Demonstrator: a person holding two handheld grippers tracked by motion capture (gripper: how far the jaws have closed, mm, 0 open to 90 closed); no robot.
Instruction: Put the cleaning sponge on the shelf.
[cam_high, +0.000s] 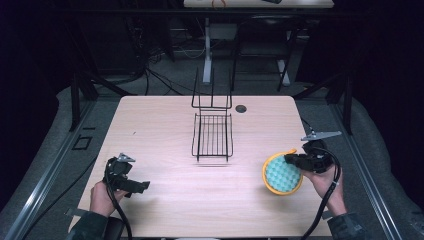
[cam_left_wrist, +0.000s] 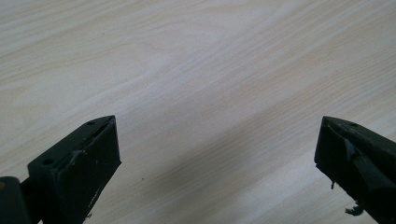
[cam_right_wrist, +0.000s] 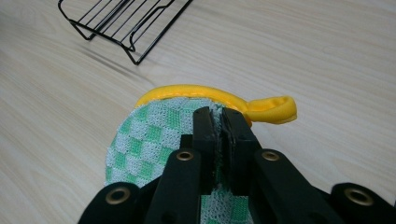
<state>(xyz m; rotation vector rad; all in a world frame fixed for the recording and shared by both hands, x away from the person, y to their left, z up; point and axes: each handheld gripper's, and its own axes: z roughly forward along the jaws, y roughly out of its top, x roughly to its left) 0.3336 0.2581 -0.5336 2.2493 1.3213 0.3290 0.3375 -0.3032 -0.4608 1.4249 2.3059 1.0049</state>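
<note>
The table is lit brightly from above, while the room around it is left very dark. A soft shadow is cast under the wire rack, toward 6 o'clock. In the left gripper view, the wood is seen sharp at 12 o'clock, a grey shadow is laid across the middle, and the near black parts are blurred. In the right gripper view, the cloth pad is shown clearly, without glare.

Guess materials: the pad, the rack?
Pad: likely woven or mesh fabric, matte; textured green-and-white checks, a smooth yellow cloth binding and loop along the edge. Rack: probably metal wire with a black coating; thin straight rods, slight sheen.
</note>
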